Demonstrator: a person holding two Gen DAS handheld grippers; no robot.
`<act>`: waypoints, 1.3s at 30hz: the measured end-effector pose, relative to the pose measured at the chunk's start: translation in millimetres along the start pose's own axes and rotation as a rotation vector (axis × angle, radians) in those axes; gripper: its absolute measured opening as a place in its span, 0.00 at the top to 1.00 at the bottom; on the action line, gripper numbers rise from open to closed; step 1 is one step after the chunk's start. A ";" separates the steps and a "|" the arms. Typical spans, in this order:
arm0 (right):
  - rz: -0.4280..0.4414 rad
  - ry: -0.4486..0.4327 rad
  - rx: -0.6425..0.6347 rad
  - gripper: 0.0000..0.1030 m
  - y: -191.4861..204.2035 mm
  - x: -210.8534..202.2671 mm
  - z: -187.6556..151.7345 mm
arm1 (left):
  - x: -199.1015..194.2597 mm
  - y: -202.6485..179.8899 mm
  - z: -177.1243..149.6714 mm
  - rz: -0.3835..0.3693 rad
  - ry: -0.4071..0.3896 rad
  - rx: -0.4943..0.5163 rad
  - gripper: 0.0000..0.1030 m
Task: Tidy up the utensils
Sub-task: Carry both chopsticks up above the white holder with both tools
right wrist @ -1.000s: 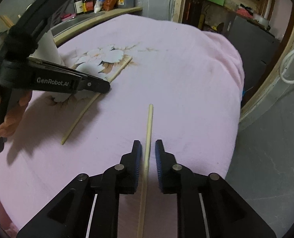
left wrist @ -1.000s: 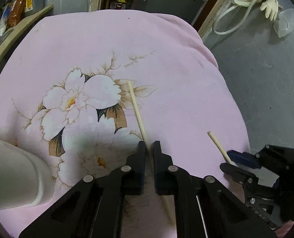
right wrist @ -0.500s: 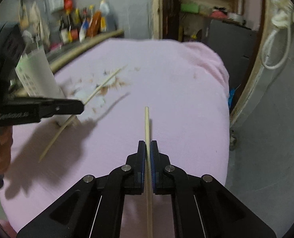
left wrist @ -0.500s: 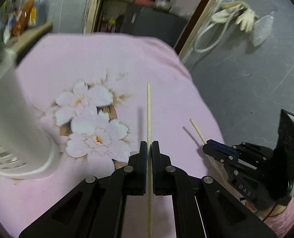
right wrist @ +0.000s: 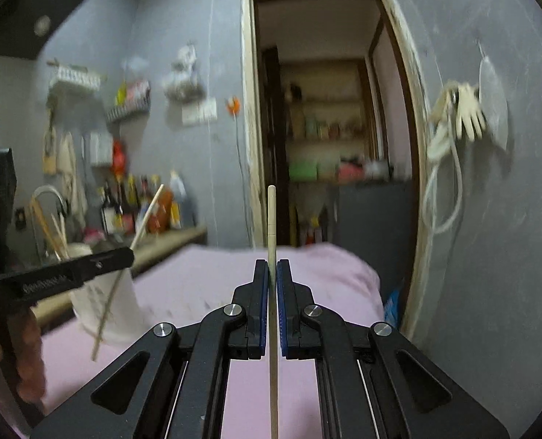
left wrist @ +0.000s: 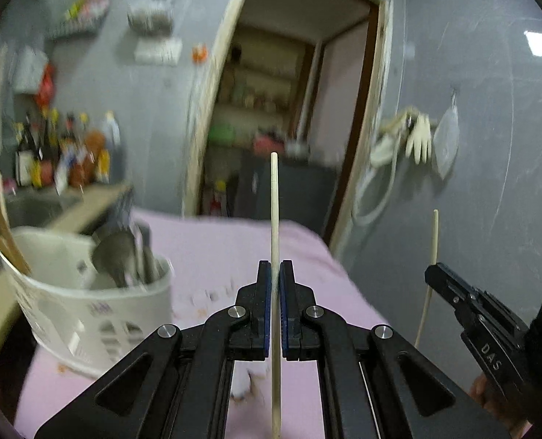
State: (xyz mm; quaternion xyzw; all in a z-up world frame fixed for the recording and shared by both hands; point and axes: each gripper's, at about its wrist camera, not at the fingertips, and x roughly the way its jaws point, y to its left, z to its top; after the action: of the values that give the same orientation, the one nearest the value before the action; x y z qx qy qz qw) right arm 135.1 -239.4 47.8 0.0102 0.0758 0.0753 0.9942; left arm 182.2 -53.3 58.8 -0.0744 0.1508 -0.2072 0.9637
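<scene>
My left gripper (left wrist: pixel 275 269) is shut on a pale wooden chopstick (left wrist: pixel 274 212), held upright and lifted off the pink flowered cloth (left wrist: pixel 216 245). My right gripper (right wrist: pixel 271 269) is shut on a second chopstick (right wrist: pixel 271 219), also upright above the cloth. The white slotted utensil holder (left wrist: pixel 88 307) stands at the left, with a metal spoon and wooden sticks in it. In the right wrist view the left gripper (right wrist: pixel 124 256) with its chopstick (right wrist: pixel 124 259) is in front of the holder (right wrist: pixel 106 303). The right gripper (left wrist: pixel 432 274) and its chopstick (left wrist: pixel 432 252) show at the right of the left wrist view.
A counter (right wrist: pixel 168 241) with bottles and a sink runs behind the table at the left. An open doorway (right wrist: pixel 326 128) with shelves is straight ahead. Rubber gloves and a hose (right wrist: pixel 457 120) hang on the grey wall at the right. The cloth's far edge drops off near the doorway.
Both grippers have closed on their chopsticks, lifted them off the cloth and tilted upward, so the views now face the room. The utensil holder has come into view at the left.
</scene>
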 end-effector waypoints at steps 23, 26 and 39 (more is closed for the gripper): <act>0.278 -0.415 0.082 0.97 105.5 39.1 93.7 | -125.8 145.9 81.0 0.195 -0.511 -0.160 0.98; 0.310 -0.404 0.105 0.97 117.8 55.9 92.6 | -132.4 174.6 77.9 0.194 -0.545 -0.208 0.98; 0.373 -0.356 0.139 0.97 131.5 97.0 63.2 | -106.7 212.5 62.4 0.244 -0.579 -0.257 0.98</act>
State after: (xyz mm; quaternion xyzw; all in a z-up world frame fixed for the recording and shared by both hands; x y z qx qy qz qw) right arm 220.0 -95.3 99.9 0.1055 -0.0983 0.2489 0.9577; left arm 189.6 188.6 101.7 -0.2325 -0.0962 -0.0397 0.9670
